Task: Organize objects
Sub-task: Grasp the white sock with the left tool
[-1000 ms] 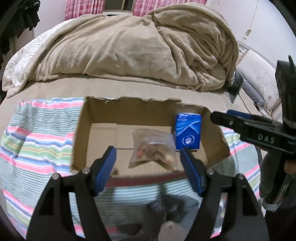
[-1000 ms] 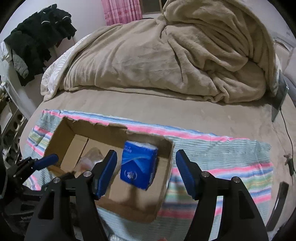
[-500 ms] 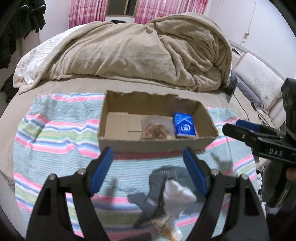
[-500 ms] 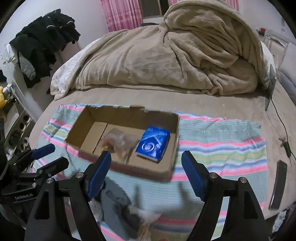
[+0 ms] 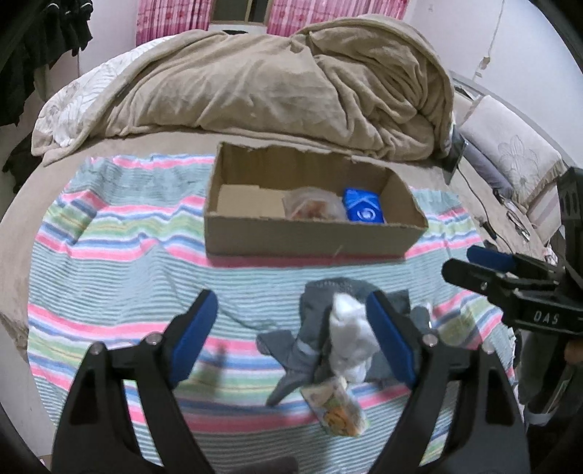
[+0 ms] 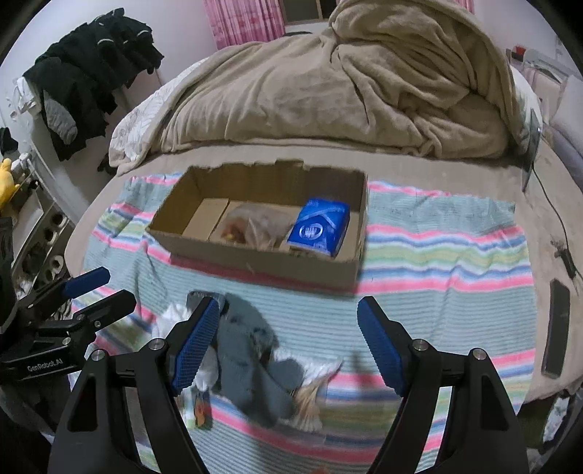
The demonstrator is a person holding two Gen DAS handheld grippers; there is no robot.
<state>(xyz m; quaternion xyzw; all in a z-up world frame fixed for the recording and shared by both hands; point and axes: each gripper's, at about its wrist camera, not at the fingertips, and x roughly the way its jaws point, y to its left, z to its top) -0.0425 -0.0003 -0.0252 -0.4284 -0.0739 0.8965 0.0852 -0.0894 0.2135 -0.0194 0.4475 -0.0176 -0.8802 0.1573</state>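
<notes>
Cardboard box (image 5: 313, 233) at frame center holds a blue tissue pack (image 5: 362, 209) and a clear snack bag (image 5: 313, 208). Grey sock (image 5: 302, 350) pile sits crumpled lower center. Left gripper (image 5: 291, 339) and right gripper (image 6: 288, 339) both spread, empty.

A rumpled tan blanket (image 5: 277, 84) is heaped across the far half of the bed (image 6: 255, 153) in front of me. Pink curtains (image 5: 175, 18) hang behind it. Off to my left, dark clothes (image 6: 91, 69) are piled against the wall, with something yellow (image 6: 6, 178) just below them. On my right, a floral pillow (image 5: 517, 153) lies by the bed's edge, and a dark phone (image 6: 555, 326) rests flat on the sheet near a thin cable (image 6: 554, 215).
</notes>
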